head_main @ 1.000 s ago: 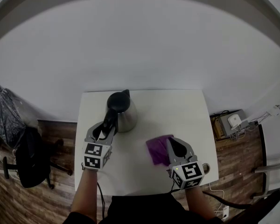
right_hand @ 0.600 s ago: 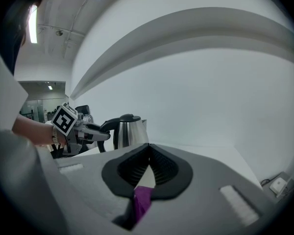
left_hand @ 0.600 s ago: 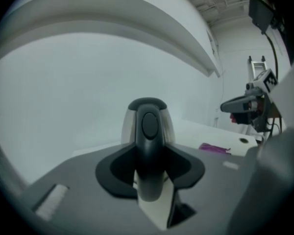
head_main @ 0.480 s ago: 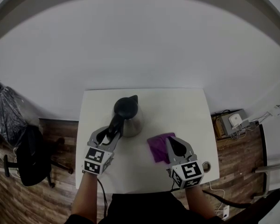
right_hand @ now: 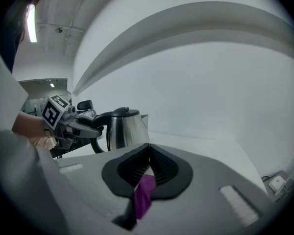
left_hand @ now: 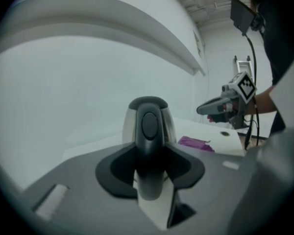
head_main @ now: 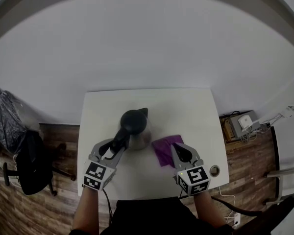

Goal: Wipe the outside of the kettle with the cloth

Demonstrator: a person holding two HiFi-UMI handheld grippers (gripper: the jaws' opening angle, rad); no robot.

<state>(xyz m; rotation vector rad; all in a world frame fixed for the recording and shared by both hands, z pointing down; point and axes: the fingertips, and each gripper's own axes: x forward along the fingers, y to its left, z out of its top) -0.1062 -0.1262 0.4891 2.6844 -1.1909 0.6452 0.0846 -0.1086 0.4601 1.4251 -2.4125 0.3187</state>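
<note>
A white table [head_main: 186, 109] stands against a pale wall, with the steel kettle [head_main: 137, 130] upright on it a little left of the middle and nearer the front edge than the back. Its black lid [head_main: 134, 120] is down, so what it holds cannot be seen. The spout points toward the wall and to the right, and the black handle [left_hand: 149, 146] runs back toward the person.

The left gripper [head_main: 117, 144] comes in from the front left, its fingers clamped on either side of that handle. In the left gripper view the handle fills the gap between the dark pads.

Just right of the kettle, touching or very nearly touching its base, the purple cloth [head_main: 164, 149] lies crumpled on the table. The right gripper [head_main: 176, 148] rests at the cloth's near edge, its fingers pressed together and pinching a fold of the cloth. In the right gripper view a purple strip [right_hand: 143, 199] hangs out below the ribbed pads.

Beyond the table's left side a black chair [head_main: 32, 166] stands on the wooden floor [head_main: 59, 146].
</note>
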